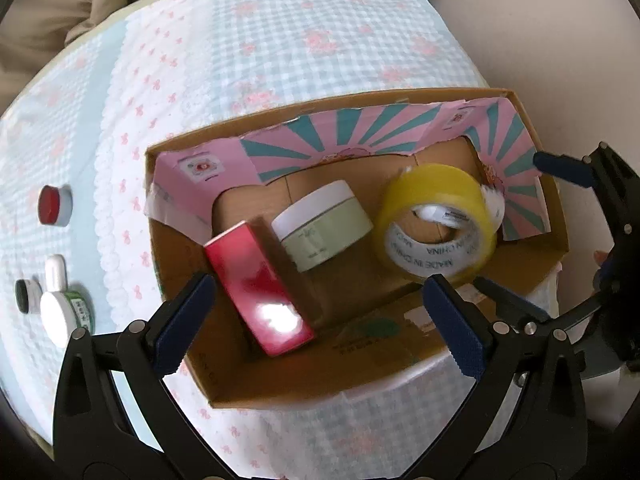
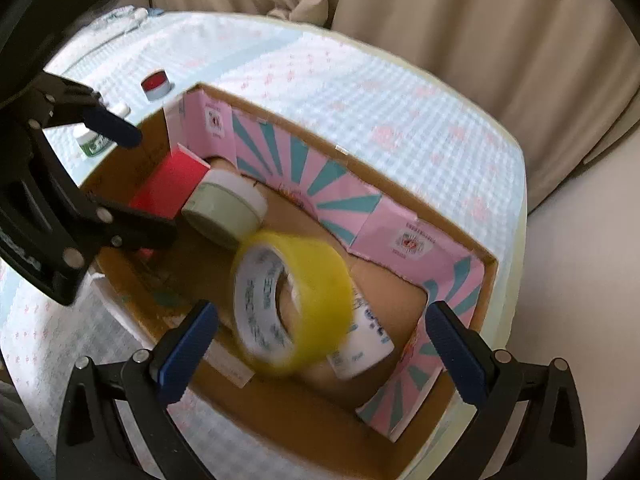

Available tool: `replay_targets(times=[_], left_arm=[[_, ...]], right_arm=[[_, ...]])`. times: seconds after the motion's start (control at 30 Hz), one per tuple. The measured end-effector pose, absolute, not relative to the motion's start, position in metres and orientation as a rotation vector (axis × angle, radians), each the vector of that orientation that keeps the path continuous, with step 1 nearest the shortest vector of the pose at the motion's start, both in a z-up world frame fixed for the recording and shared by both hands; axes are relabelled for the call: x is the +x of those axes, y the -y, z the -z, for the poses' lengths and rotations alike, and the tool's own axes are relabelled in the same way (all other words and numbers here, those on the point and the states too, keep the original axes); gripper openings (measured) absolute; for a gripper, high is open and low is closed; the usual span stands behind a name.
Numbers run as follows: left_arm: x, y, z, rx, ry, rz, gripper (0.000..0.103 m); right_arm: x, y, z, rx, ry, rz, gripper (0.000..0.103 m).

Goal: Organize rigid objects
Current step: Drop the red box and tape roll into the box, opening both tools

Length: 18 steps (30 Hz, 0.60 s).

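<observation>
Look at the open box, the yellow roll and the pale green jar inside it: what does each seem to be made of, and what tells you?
Box: brown cardboard, matt, with a raw cut edge along its rim.
Yellow roll: probably plastic packing tape, glossy, wound on a white printed core that looks like card.
Pale green jar: likely plastic, smooth and satiny, with a white lid; glass cannot be ruled out.

A cardboard box [image 1: 360, 344] sits on the desk [image 1: 280, 40], holding a carton [image 1: 256, 288], a jar [image 1: 324, 224] and a tape roll [image 1: 436, 220] left to right. Small containers [image 1: 56, 204] lie on the desk left of the box.
</observation>
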<state>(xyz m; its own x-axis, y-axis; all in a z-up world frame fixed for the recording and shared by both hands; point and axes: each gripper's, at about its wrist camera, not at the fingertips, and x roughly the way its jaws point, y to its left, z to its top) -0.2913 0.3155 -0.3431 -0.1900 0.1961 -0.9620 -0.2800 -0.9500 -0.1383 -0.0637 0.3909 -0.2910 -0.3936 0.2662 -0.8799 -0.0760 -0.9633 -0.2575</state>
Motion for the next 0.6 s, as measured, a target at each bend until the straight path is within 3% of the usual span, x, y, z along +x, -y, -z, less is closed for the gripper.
replay_targets(times=[0.6], left_arm=[[-0.276,-0.299,0.311,-1.72,-0.112,-2.22,0.103]], right_arm=[[-0.055,-0.388,0.265,-1.588,0.187,-2.371,0.103]])
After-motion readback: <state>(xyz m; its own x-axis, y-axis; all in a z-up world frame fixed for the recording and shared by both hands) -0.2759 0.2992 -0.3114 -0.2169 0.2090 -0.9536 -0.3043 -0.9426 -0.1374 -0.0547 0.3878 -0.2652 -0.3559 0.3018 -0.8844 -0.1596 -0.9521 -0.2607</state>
